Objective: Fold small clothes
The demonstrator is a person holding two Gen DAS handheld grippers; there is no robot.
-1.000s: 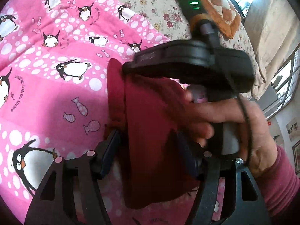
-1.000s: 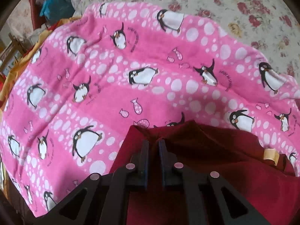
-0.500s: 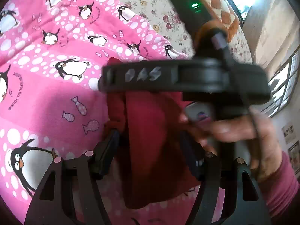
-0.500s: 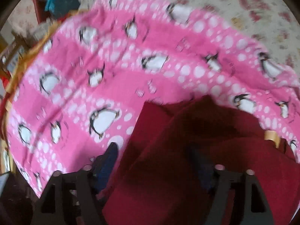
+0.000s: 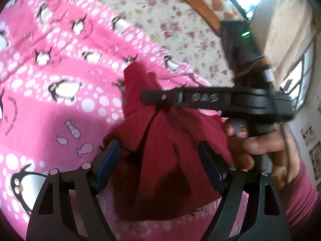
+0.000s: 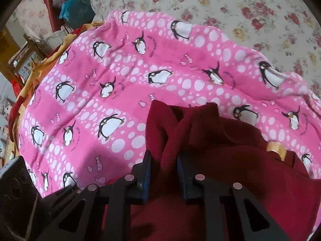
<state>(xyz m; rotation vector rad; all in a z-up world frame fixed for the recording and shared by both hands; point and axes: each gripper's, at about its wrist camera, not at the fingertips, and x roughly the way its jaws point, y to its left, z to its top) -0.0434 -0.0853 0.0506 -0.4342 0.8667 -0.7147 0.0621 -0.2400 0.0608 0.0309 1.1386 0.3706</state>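
Right tongs (image 6: 163, 172), just closing, pinch a ridge of the red garment (image 6: 230, 160) draped below them on the penguin blanket (image 6: 120, 80), while left tongs (image 5: 160, 160), just opening, straddle it loosely, so lifting could bunch the fold.

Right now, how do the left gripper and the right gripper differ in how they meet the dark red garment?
The left gripper stands wide, the dark red garment loose between its fingers and its jaws having just opened further; the right gripper has just closed, pinching a raised fold. The left gripper points shallowly across the pink penguin blanket; the right gripper points steeply down. Both are black with blue pads, working the same garment.
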